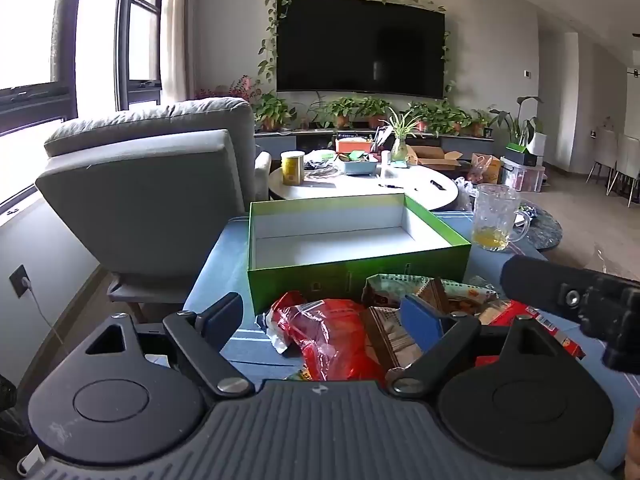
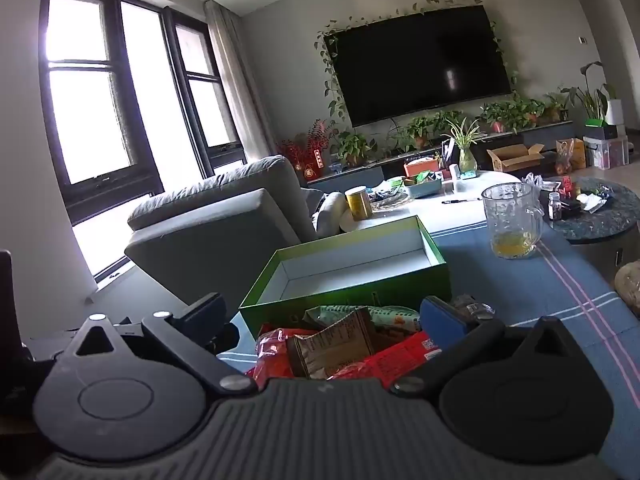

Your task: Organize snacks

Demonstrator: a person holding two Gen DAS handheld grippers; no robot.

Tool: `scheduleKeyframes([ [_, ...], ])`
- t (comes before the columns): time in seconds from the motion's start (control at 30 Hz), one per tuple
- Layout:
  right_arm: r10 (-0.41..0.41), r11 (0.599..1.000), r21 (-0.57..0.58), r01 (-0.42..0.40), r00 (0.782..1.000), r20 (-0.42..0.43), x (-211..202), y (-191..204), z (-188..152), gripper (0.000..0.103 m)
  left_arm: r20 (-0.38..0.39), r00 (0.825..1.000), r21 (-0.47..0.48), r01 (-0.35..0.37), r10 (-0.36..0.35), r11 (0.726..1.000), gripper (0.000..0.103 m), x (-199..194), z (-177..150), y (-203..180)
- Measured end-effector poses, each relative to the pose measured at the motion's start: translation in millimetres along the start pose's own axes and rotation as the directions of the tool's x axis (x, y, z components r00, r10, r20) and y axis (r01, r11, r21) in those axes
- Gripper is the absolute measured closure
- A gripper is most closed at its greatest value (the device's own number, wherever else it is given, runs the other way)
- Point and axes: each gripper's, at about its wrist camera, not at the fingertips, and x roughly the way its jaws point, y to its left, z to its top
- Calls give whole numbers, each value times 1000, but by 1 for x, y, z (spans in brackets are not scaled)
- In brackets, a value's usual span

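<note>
so nothing is picked yet; left gripper (image 1: 324, 322) and right gripper (image 2: 320, 318) both gape wide, empty, over the snack packets (image 1: 340, 328) heaped on the desk (image 2: 560, 300) before the empty green box (image 1: 352, 236); next, close on one packet.

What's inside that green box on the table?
Nothing that shows: the green box is open, and its white floor and inner walls look bare in both views. Its near wall hides a strip of the floor. The snack packets lie in front of it.

Home living room, wall television (image 1: 360, 44), grey armchair (image 1: 148, 184), seemingly potted plants (image 1: 344, 110)
</note>
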Motion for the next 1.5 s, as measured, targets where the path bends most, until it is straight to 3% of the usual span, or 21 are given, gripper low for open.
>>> scheduleKeyframes([
  [0.23,-13,1000,-25,12,1000,-28,3,1,0,16,-6,1000,9,-16,16,1000,18,3,-1,-13],
  [1.5,-33,999,4,33,998,-46,2,-8,-3,16,-8,1000,24,10,-9,1000,18,4,-5,-6],
])
